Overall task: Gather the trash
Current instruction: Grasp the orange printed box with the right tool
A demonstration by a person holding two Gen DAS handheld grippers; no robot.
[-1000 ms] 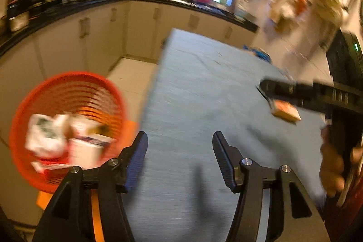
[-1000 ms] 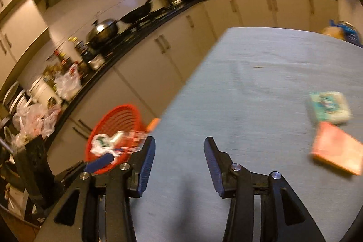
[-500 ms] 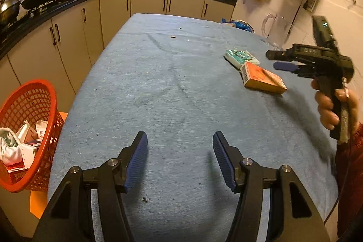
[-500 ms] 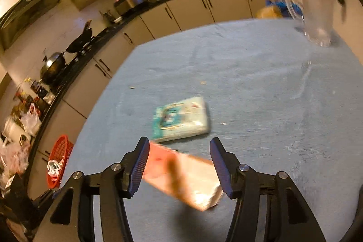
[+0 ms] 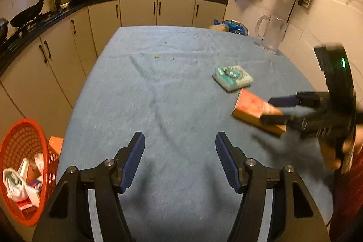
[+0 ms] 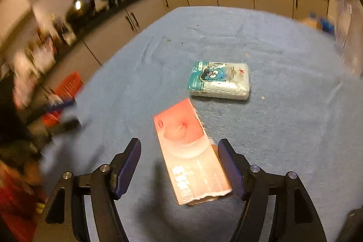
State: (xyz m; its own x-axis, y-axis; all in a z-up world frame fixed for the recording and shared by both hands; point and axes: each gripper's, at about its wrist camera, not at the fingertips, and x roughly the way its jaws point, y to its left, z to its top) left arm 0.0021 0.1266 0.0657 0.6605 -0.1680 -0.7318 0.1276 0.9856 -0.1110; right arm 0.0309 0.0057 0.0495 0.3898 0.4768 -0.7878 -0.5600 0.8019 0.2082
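Right gripper [image 6: 179,160] straddles orange carton [image 6: 190,158], fingers spread, not gripping.
Left gripper [image 5: 179,158] hangs released; tissue pack [image 6: 220,81] at one o'clock.

Prob. no legible txt anywhere.

1 orange box [image 6: 190,155], 1 tissue pack [image 6: 219,80], 1 red basket [image 5: 21,170], 1 glass jug [image 5: 271,34]

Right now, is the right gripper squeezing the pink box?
No, the right gripper is open, with the pink box lying on the table between its fingers.
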